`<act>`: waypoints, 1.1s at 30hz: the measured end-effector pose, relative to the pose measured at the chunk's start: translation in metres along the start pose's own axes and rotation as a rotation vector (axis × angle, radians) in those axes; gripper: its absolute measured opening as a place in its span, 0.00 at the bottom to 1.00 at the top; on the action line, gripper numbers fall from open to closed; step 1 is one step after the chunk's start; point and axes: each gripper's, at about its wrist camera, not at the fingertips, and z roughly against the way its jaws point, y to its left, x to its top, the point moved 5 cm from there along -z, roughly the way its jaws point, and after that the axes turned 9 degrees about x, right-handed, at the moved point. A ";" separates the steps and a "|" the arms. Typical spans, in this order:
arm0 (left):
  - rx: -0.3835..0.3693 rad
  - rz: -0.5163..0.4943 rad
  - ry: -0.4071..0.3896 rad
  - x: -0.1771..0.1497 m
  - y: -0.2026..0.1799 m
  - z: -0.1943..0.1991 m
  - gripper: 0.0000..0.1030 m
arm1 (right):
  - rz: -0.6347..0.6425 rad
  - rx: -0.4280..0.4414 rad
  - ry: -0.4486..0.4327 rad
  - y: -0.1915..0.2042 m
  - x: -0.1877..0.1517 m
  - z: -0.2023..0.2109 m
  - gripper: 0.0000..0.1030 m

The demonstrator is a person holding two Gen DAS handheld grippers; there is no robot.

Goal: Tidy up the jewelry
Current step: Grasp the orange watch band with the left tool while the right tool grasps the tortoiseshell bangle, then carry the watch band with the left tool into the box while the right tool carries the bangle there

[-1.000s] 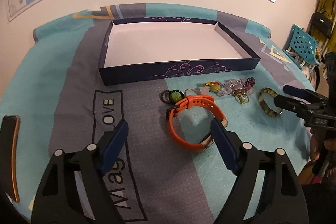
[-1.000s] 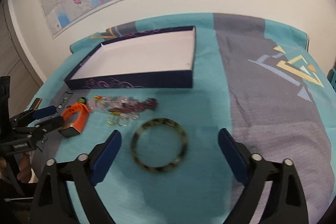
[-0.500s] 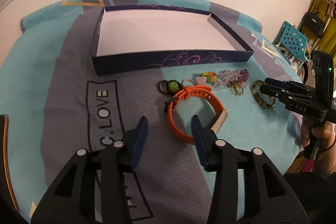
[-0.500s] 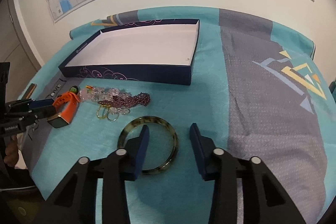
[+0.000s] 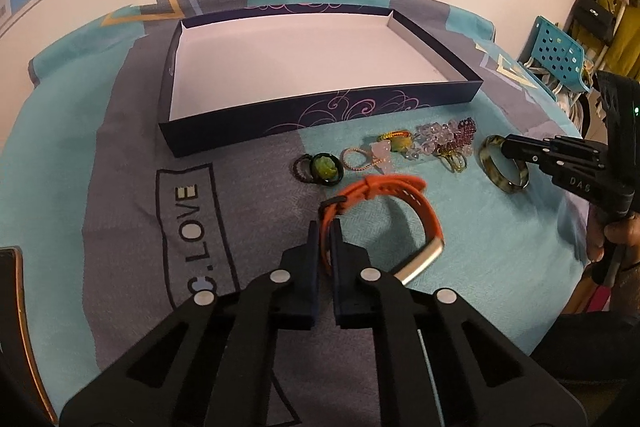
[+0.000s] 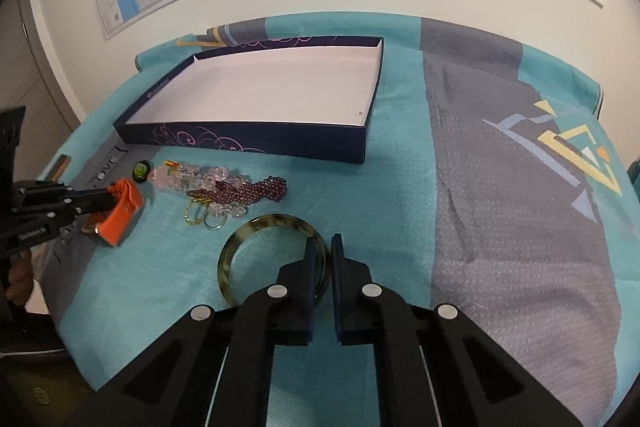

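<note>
The orange silicone watch band with a metal face sits on the teal and grey patterned cloth covering the worktop, just in front of the shallow navy cardboard box with a white floor, which as yet holds nothing. The left gripper is closed to a narrow gap on the strap's near side, its blue fingers pinching the band close to the buckle end. Off to the right, the mottled green-brown bangle lies flat on the cloth, and the right gripper is clamped on its rim, fingers nearly together. Between the two pieces, a tangle of clear and purple bead bracelets, gold rings and a black ring with a green stone waits near the box's front wall. As I judge it, the risks lie in the grips: the strap is soft and held by one edge, so it may swing or slip as it is lifted, and the smooth hard bangle could twist out of so slim a pinch, or drag the bead pile just beside it.
</note>
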 end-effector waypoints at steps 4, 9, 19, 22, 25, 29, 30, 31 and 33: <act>0.004 -0.005 -0.009 0.001 0.001 0.004 0.05 | -0.032 0.034 -0.024 -0.003 0.003 0.007 0.06; -0.015 0.013 -0.024 0.004 0.006 0.011 0.05 | -0.056 0.077 -0.057 -0.002 0.010 0.016 0.06; -0.037 0.034 -0.086 0.024 0.018 0.030 0.05 | -0.022 0.127 -0.114 0.010 0.043 0.022 0.06; -0.031 0.044 -0.125 0.043 0.025 0.036 0.05 | 0.003 0.122 -0.134 0.011 0.065 0.020 0.06; -0.008 0.050 -0.153 0.065 0.033 0.036 0.05 | 0.020 0.124 -0.145 0.011 0.087 0.012 0.06; -0.004 0.069 -0.163 0.091 0.041 0.026 0.05 | 0.026 0.109 -0.142 0.006 0.117 -0.007 0.06; 0.000 0.078 -0.160 0.099 0.044 0.021 0.05 | 0.022 0.098 -0.141 0.004 0.126 -0.014 0.06; 0.007 0.084 -0.157 0.105 0.046 0.017 0.05 | 0.019 0.090 -0.138 0.002 0.133 -0.019 0.06; 0.021 0.093 -0.153 0.117 0.050 0.009 0.05 | 0.004 0.078 -0.130 -0.004 0.147 -0.034 0.06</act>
